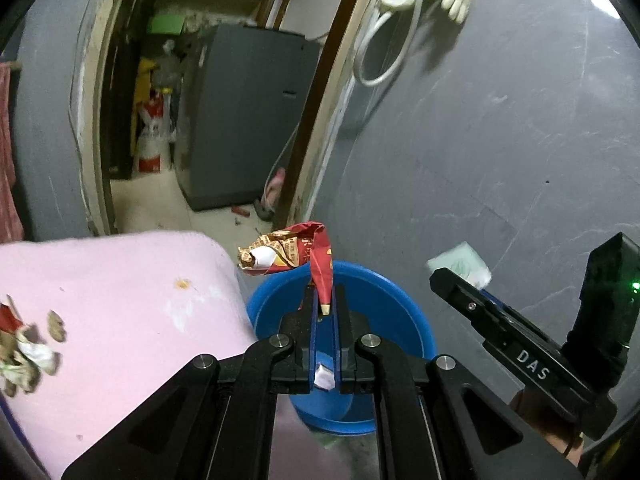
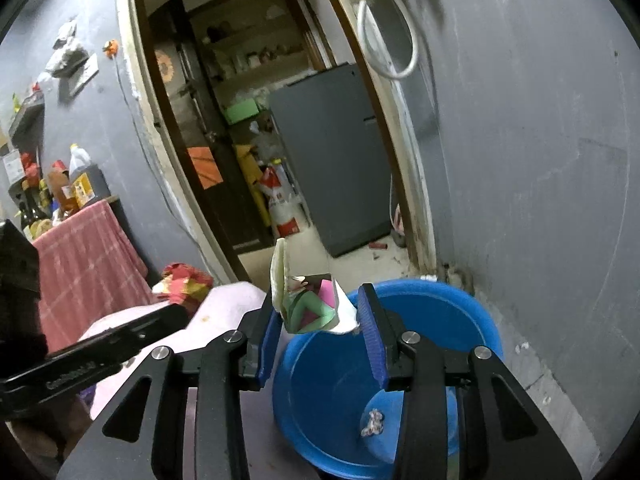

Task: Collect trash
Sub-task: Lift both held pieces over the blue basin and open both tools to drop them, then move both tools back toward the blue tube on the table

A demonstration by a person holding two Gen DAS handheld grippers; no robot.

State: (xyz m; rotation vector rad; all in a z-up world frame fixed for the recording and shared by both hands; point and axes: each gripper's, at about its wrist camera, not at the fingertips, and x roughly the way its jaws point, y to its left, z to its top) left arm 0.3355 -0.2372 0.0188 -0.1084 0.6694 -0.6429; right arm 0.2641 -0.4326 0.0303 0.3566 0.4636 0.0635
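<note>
Over the blue tub is where I've got both grippers right now. My left gripper is clamped tight on a crumpled red and gold snack wrapper, pinching one red tail of it while the rest sticks up and off to the left, above the tub's rim. From the right wrist cam that wrapper is just a blurry red lump past the left tool.

The right gripper has a folded bit of green, pink and white packaging between its blue pads, jaws partway apart with it wedged there, above the tub.

Only the right view shows the small crumpled white scrap lying in the tub's bottom. Only the left view shows more litter sitting on the pink cloth beside the tub.
</note>
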